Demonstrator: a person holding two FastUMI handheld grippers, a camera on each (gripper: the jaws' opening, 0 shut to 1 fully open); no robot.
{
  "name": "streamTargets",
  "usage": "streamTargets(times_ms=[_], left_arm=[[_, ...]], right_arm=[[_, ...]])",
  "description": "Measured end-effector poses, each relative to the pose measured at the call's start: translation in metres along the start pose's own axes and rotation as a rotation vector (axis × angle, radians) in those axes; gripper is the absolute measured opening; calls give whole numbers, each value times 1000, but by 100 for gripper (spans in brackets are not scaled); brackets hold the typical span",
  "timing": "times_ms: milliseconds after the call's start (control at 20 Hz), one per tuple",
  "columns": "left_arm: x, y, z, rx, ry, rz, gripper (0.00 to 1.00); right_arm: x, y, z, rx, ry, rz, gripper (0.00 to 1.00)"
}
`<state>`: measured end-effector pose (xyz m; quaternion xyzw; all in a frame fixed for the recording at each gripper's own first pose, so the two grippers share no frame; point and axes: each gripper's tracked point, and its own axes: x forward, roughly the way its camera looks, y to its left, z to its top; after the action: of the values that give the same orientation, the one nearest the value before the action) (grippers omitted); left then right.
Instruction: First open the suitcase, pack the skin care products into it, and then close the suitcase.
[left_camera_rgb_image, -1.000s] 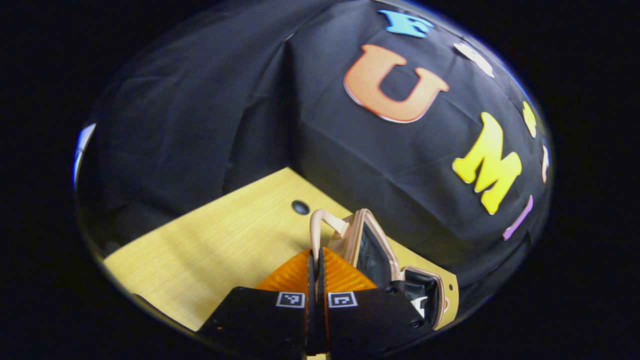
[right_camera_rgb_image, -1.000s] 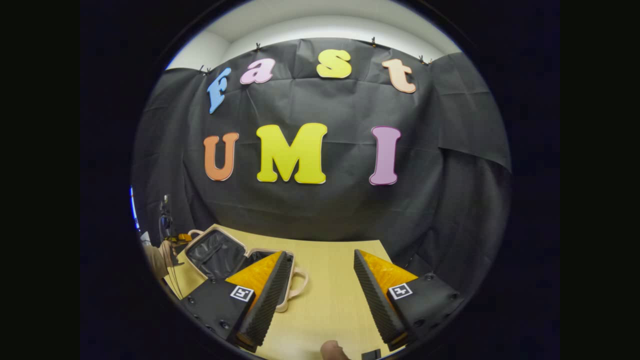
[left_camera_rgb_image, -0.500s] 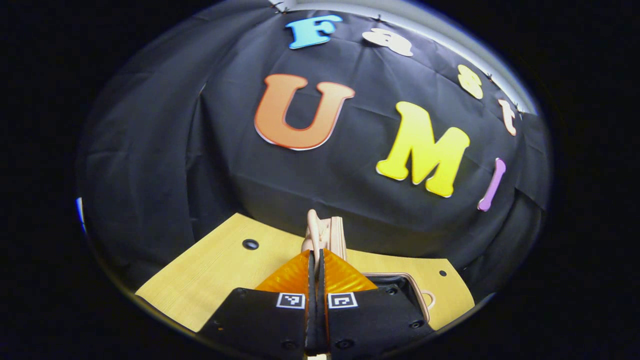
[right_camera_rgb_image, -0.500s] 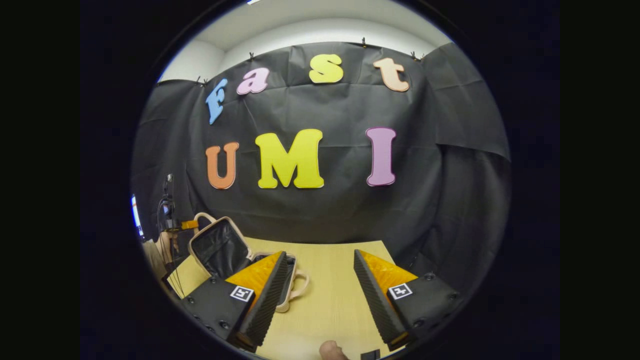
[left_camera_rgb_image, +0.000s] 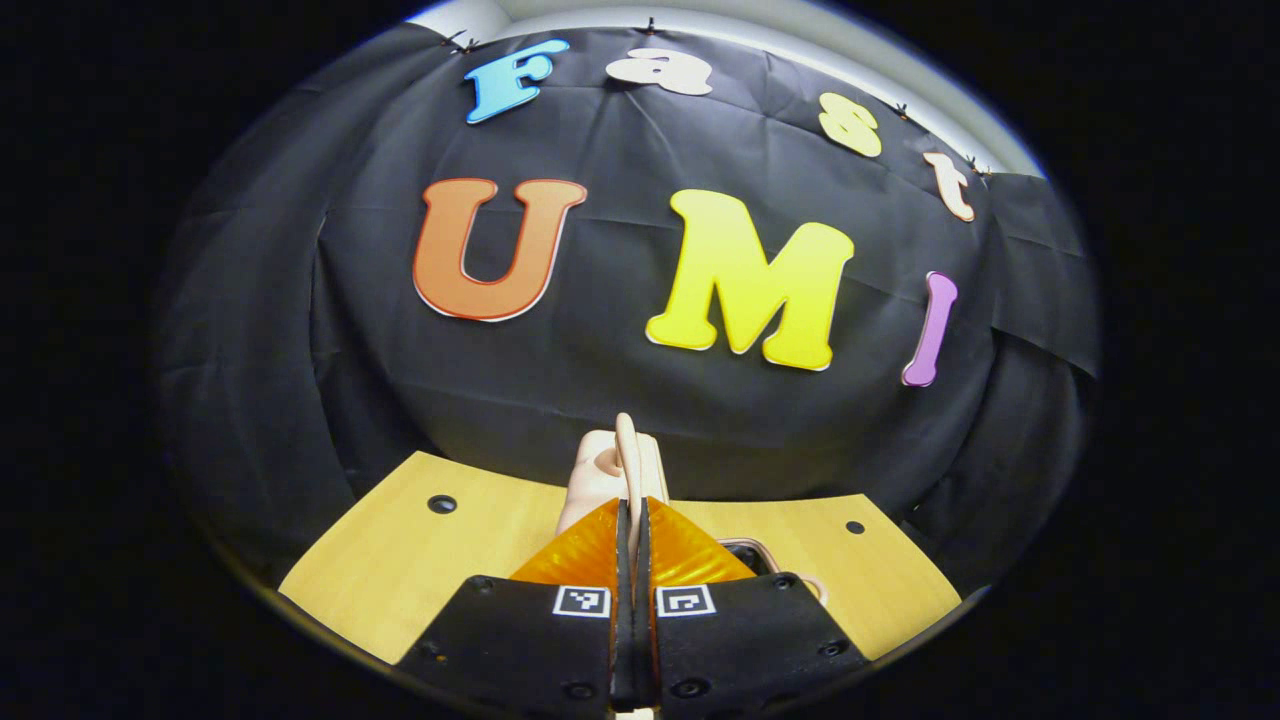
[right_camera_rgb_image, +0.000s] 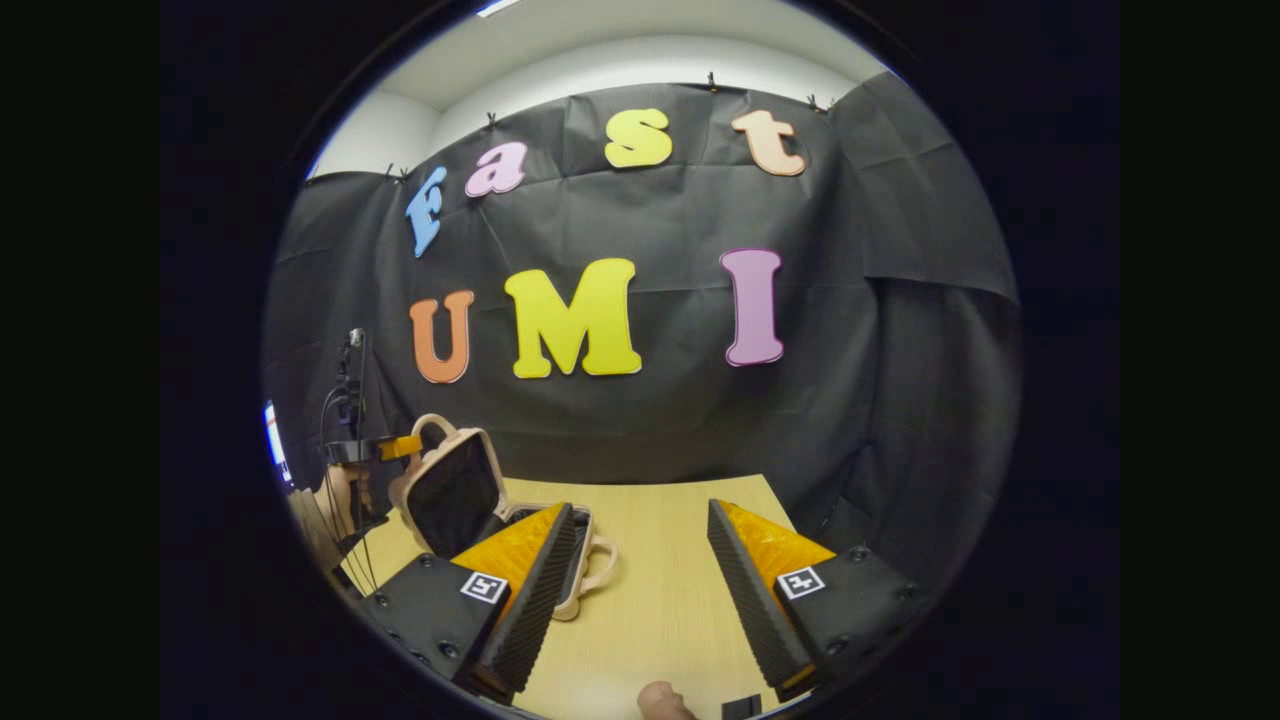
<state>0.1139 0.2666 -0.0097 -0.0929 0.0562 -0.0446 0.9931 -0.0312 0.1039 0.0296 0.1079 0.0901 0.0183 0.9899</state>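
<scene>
A small beige suitcase stands open on the wooden table (right_camera_rgb_image: 650, 600). Its lid (right_camera_rgb_image: 455, 490) is raised nearly upright over the base (right_camera_rgb_image: 585, 560), black lining facing right. In the left gripper view, my left gripper (left_camera_rgb_image: 632, 515) is shut on the lid's loop handle (left_camera_rgb_image: 627, 455), with the lid's back (left_camera_rgb_image: 595, 480) just beyond the fingers and a corner of the base (left_camera_rgb_image: 765, 555) to the right. In the right gripper view, the left gripper (right_camera_rgb_image: 385, 450) and the hand (right_camera_rgb_image: 335, 500) holding it appear at the far left. My right gripper (right_camera_rgb_image: 642, 510) hangs open above the table. Its left finger (right_camera_rgb_image: 530, 580) hides most of the base.
Black cloth walls close off the back and sides of the table. Two small dark holes (left_camera_rgb_image: 441, 503) (left_camera_rgb_image: 854, 526) mark the tabletop near its far edge. A rounded beige thing (right_camera_rgb_image: 665, 702) and a small black piece (right_camera_rgb_image: 740, 708) sit at the right gripper view's bottom edge.
The left gripper has swung the lid up by its handle from tilted back to nearly upright, turning to face the back wall. The right gripper has barely moved.
</scene>
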Motion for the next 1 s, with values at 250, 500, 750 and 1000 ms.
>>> streamTargets(times_ms=[250,500,750,1000], left_arm=[[1,-61,-26,59,31,-57,3],[12,-131,-72,165,121,-123,3],[28,-183,-140,283,243,-146,3],[53,-205,-207,325,362,-158,3]], right_arm=[[-2,-13,-5,8,3,-8,79],[-5,-31,-8,-5,11,-16,79],[-5,-64,-21,4,35,-44,77],[-4,-100,-41,36,80,-62,79]])
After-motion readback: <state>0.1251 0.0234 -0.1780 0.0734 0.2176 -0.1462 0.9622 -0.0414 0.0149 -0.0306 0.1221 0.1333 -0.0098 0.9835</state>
